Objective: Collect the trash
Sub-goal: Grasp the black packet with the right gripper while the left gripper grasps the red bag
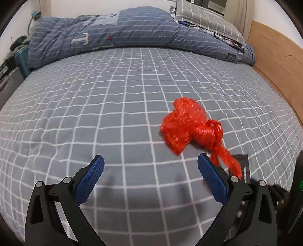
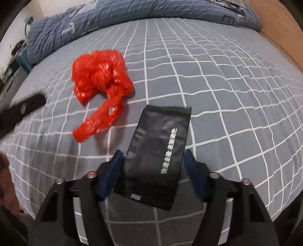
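Note:
A crumpled red mesh bag lies on the grey checked bed sheet, its loose tail trailing toward me. Just right of that tail lies a flat black packet with white print. My right gripper is down around the packet's near half. Its blue pads sit at the packet's two long edges, and the packet looks flat and unsqueezed. My left gripper hovers wide open over bare sheet, with the red mesh bag ahead and right of its right finger. A corner of the black packet shows past that finger.
A bunched blue quilt and a grey checked pillow lie along the far side of the bed. A wooden bed board runs down the right. Clutter and a teal crate sit off the left edge. A hand shows at lower left.

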The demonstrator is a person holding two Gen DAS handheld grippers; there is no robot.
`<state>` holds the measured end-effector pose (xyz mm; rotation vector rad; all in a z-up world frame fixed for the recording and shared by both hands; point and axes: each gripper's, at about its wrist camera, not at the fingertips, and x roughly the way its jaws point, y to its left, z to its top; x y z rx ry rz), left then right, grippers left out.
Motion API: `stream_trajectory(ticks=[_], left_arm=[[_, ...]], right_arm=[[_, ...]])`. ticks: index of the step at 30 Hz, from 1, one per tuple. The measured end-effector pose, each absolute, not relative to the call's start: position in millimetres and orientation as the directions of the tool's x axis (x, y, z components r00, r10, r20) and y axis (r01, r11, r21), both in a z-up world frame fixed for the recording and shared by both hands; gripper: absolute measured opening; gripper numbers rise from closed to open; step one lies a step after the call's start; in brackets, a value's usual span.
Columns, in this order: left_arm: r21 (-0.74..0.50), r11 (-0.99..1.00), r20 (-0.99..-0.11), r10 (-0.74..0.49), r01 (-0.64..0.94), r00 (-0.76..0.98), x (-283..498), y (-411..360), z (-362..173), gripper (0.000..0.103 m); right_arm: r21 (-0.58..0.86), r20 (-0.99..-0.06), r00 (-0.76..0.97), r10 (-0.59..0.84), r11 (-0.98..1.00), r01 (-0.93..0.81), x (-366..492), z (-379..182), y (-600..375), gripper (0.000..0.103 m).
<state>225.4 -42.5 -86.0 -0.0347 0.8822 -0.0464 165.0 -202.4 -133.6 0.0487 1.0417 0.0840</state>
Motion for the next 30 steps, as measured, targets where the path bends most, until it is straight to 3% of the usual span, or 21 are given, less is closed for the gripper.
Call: stream_trajectory(ticks=[3, 5, 6, 19, 30], left_arm=[[-0.058, 0.998, -0.772, -0.070, 0.039, 0.632, 239, -54, -91, 0.097], [-0.058, 0.997, -0.773, -0.075, 0.048, 0.630, 246, -63, -93, 0.097], [-0.061, 0.997, -0.774, -0.082, 0.055, 0.627, 250, -68, -95, 0.097], [-0.085, 0.990, -0.775, -0.139, 0.117, 0.617, 288, -103, -100, 0.096], [-0.063, 0.992, -0.797, -0.115, 0.107, 0.593, 307, -111, -118, 0.085]], right_arm=[[0.086, -0.859, 0.499, 0.116, 0.993, -0.084, 164, -133, -202, 0.048], [0.085, -0.857, 0.500, 0.126, 0.991, -0.105, 162, -131, -207, 0.030], [0.097, -0.855, 0.500, 0.139, 0.989, -0.109, 160, -131, -210, 0.028], [0.091, -0.813, 0.572, 0.106, 0.994, -0.056, 157, -112, -272, 0.026], [0.090, -0.802, 0.589, 0.098, 0.995, -0.043, 158, -108, -286, 0.026]])
